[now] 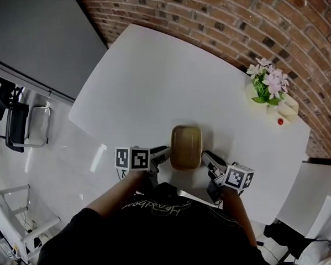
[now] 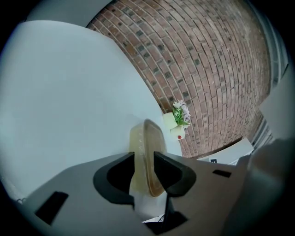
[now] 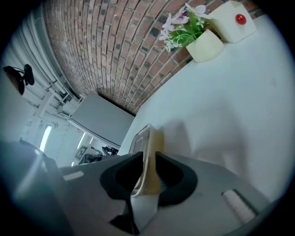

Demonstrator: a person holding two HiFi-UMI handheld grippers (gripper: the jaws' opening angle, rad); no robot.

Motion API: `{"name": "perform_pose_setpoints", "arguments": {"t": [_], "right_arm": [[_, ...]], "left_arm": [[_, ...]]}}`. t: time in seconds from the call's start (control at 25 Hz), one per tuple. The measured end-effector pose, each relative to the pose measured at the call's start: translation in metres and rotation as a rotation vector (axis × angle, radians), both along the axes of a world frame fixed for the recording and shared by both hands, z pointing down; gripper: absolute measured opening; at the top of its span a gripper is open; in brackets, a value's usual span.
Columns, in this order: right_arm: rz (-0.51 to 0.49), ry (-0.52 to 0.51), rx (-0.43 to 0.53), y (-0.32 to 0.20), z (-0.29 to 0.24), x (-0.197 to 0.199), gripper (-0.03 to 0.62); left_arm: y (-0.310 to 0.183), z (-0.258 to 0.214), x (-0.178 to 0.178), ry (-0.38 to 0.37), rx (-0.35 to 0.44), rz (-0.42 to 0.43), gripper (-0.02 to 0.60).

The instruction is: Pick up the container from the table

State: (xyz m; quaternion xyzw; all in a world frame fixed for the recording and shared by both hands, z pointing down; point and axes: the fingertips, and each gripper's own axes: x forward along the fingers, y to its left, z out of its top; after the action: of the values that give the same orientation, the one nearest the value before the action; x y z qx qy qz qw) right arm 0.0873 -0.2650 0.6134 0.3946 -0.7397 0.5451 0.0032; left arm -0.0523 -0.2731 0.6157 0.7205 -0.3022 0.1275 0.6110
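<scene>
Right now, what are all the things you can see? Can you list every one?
container: 1, see-through tan with a lid, flat on the table's near edge
table: 1, white, middle of the head view
flower pot: 1, cream with pink-white flowers, table's far right corner
box: 1, cream with a red button, beside the flower pot
brick wall: 1, red-brown, behind the table
chair: 1, dark, on the floor at the left
left gripper: 1, grey, jaws open around the container's left edge
right gripper: 1, grey, jaws around its right edge
shirt: 1, black, bottom
</scene>
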Motion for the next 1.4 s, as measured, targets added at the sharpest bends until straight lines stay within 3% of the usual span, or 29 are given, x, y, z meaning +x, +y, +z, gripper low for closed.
{"name": "perform_pose_setpoints", "arguments": {"t": [0.28, 0.64, 0.8, 1.4], "right_arm": [[-0.012, -0.043, -0.043, -0.002, 0.009, -0.003, 0.074], [-0.021, -0.152, -0.063, -0.006, 0.004, -0.015, 0.054], [-0.028, -0.171, -0.071, -0.006, 0.003, -0.017, 0.043], [-0.064, -0.141, 0.067, 0.042, -0.041, -0.007, 0.040]], "left_arm": [[-0.003, 0.011, 0.005, -0.010, -0.037, 0.021, 0.112], [-0.001, 0.015, 0.003, 0.010, -0.075, -0.034, 0.107], [0.001, 0.012, 0.004, -0.009, -0.076, -0.041, 0.063], [0.055, -0.035, 0.015, -0.015, 0.018, -0.076, 0.057]]}}
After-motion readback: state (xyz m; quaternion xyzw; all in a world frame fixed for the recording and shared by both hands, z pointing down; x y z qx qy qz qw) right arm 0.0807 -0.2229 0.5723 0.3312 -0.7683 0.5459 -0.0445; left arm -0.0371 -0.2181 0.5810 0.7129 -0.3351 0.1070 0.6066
